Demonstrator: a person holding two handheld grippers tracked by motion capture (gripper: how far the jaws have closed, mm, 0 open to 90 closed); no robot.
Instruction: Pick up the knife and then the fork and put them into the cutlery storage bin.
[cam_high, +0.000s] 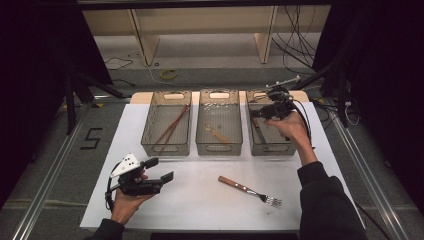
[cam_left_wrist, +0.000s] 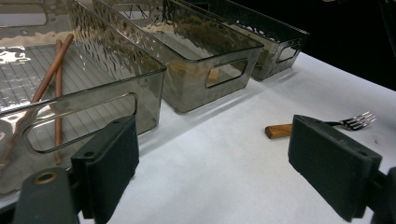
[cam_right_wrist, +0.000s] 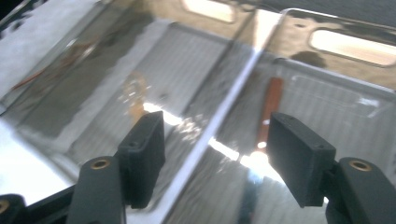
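Left gripper (cam_high: 161, 170): held low over the near left of the white table (cam_high: 200, 200). Its jaws stand wide apart with nothing between them and touch nothing. In the left gripper view (cam_left_wrist: 215, 163) the bare tabletop lies in the gap.

Fork (cam_high: 250, 190): lies flat on the table, near side, right of centre, wooden handle toward the bins and prongs toward the near right. It is well apart from both grippers. The left gripper view shows it (cam_left_wrist: 322, 126) partly behind the right-hand jaw.

Bins: three clear bins stand in a row across the middle of the table. The left bin (cam_high: 166, 146) holds two brown chopsticks (cam_high: 172, 125) laid lengthwise. The middle bin (cam_high: 218, 146) holds a small pale wooden utensil (cam_high: 216, 133); its kind cannot be told.

Right gripper (cam_high: 261, 114): held above the right bin (cam_high: 270, 147), over its far left part. Its jaws stand apart, holding nothing, and touch neither the bin nor its contents. In the right gripper view (cam_right_wrist: 215, 154) the wall shared by the middle and right bins runs through the gap.

Wooden-handled utensil (cam_right_wrist: 272, 102): lies on the floor of the right bin, below the right gripper and free of its jaws. The metal end is lost in glare; which utensil it is cannot be told.
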